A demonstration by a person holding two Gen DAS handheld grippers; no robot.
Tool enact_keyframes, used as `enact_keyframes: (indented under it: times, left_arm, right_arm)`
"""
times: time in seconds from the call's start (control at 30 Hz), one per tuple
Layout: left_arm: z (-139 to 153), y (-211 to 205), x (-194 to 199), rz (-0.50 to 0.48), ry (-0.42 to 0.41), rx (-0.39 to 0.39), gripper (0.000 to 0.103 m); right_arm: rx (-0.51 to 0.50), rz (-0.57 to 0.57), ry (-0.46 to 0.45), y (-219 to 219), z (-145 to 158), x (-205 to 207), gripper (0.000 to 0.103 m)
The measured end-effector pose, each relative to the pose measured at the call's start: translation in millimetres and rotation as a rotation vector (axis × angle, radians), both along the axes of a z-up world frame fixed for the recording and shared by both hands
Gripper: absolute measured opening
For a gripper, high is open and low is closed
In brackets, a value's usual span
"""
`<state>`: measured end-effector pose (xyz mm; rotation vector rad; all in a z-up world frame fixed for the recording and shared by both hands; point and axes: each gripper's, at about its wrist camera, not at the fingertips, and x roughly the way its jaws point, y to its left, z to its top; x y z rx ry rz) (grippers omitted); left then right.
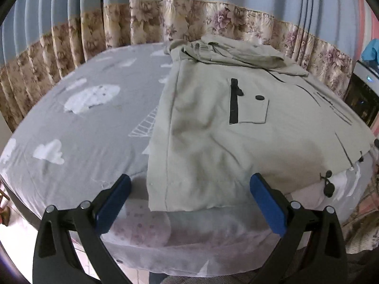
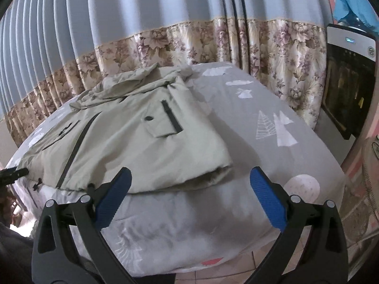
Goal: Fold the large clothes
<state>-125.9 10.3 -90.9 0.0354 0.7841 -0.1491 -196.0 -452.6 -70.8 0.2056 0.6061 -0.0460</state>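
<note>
One beige jacket (image 1: pixel 213 130), lying flat on the grey printed bed sheet (image 1: pixel 94 118), hood bunched at the far end near the floral curtain (image 1: pixel 142 23). Two chest pockets (image 2: pixel 163 123) with black zips, one black front zipper (image 2: pixel 75 146). Two hand-held grippers: left hand-held gripper (image 1: pixel 189 189) released, blue pads (image 1: pixel 113 203) spread wide just above the jacket's near hem; right hand-held gripper (image 2: pixel 189 187) likewise released, hovering at the folded near corner, holding nothing
</note>
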Motion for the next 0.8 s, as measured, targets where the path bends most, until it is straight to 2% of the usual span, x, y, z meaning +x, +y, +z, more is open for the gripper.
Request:
enact_keyframes:
  times: [0.17,0.23,0.27,0.3,0.33,0.37,0.4,0.43,0.47,0.5,0.53,0.6,0.63,0.7,0.8]
  left_arm:
    - [-2,-7,7,0.018,0.007,0.008,0.102]
    - [-2,-8,9,0.022,0.007,0.005,0.102]
    - [-2,-8,9,0.01,0.005,-0.002,0.102]
    - [-1,-8,8,0.003,0.002,-0.006,0.102]
    - [-1,-9,6,-0.003,-0.006,-0.015,0.101]
    - [0,-10,4,-0.009,-0.015,-0.024,0.095]
    - [1,-11,2,-0.015,-0.027,-0.028,0.085]
    - [3,-12,2,-0.012,-0.03,-0.03,0.079]
    - [4,-12,1,-0.007,-0.034,-0.039,0.067]
    - [5,-10,1,-0.003,-0.038,-0.052,0.05]
    - [6,-9,3,-0.004,-0.036,-0.067,0.043]
    - [7,-7,6,-0.017,-0.023,-0.099,0.021]
    - [8,-7,6,-0.036,-0.018,-0.112,0.016]
    - [11,-14,6,-0.055,-0.018,-0.078,0.012]
    - [19,-16,7,-0.079,-0.033,-0.056,0.011]
  right_arm:
    - [0.066,-0.026,0.022,-17,-7,17,0.096]
    - [0.079,-0.024,0.047,-19,-11,26,0.066]
    - [0.084,-0.016,0.054,-18,-14,28,0.058]
    - [0.088,-0.003,0.064,-16,-17,30,0.043]
    - [0.078,0.003,0.067,-13,-18,31,0.041]
    - [0.069,0.013,0.065,-11,-17,31,0.039]
    - [0.069,0.022,0.066,-11,-16,32,0.033]
    - [0.07,0.029,0.064,-10,-13,32,0.026]
    - [0.072,0.037,0.062,-10,-10,31,0.023]
    - [0.073,0.048,0.063,-10,-7,32,0.019]
    - [0.069,0.066,0.068,-8,-4,33,0.014]
    - [0.05,0.091,0.073,-4,2,35,0.01]
    - [0.039,0.098,0.067,-2,6,35,0.009]
    - [0.023,0.103,0.055,2,14,35,0.008]
    - [0.006,0.105,0.023,4,29,35,0.007]
